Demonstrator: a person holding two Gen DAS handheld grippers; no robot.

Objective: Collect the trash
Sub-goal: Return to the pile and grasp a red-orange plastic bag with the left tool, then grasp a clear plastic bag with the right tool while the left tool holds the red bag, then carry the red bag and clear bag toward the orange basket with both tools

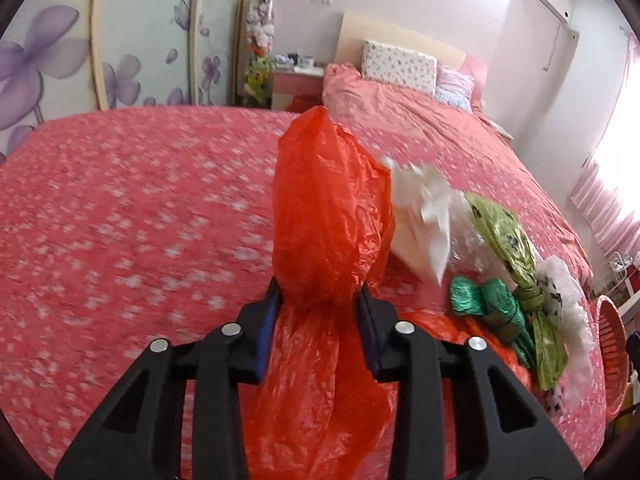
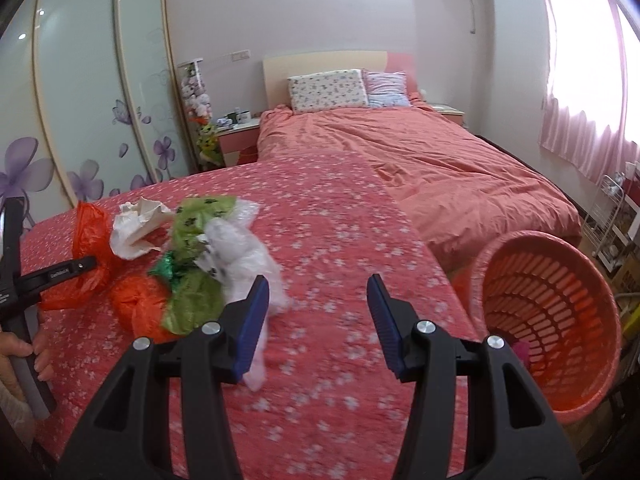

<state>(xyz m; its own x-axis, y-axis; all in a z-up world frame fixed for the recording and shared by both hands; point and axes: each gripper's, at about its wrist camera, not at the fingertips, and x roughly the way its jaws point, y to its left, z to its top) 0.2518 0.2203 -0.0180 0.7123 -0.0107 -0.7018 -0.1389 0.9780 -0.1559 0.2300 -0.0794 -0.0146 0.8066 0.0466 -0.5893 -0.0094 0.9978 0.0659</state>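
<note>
Left gripper: jaws narrow, pinched on the red bag. The plastic bunches between the blue pads, rises in a loose puff ahead of them and trails back beneath the frame. In the right wrist view the same bag is lifted at the left end of the pile, clamped in the left gripper, with a hand on its grip at the picture's edge.

Right gripper: jaws about half open, nothing between them. A white bag lies against the outer side of the left-hand pad but is not gripped; bare floral cover shows through the gap.

Trash remaining on the cover, clustered together and touching:
- crumpled paper, just beside the red bag;
- light green bag, knotted;
- dark green foil wrapper;
- a second orange-red bag, partly under the green one;
- the white bag, nearest the right gripper.

Basket: orange, slotted, at the right edge of the covered surface, mouth tipped toward the camera. A small pink item lies at its bottom; otherwise it looks empty, though the right gripper hides part of it.

Assessment: early stage. One piece is in hand and not yet over the basket, which is well apart from it across the pile. Five pieces await pickup. The empty right gripper is best placed for the white bag.
</note>
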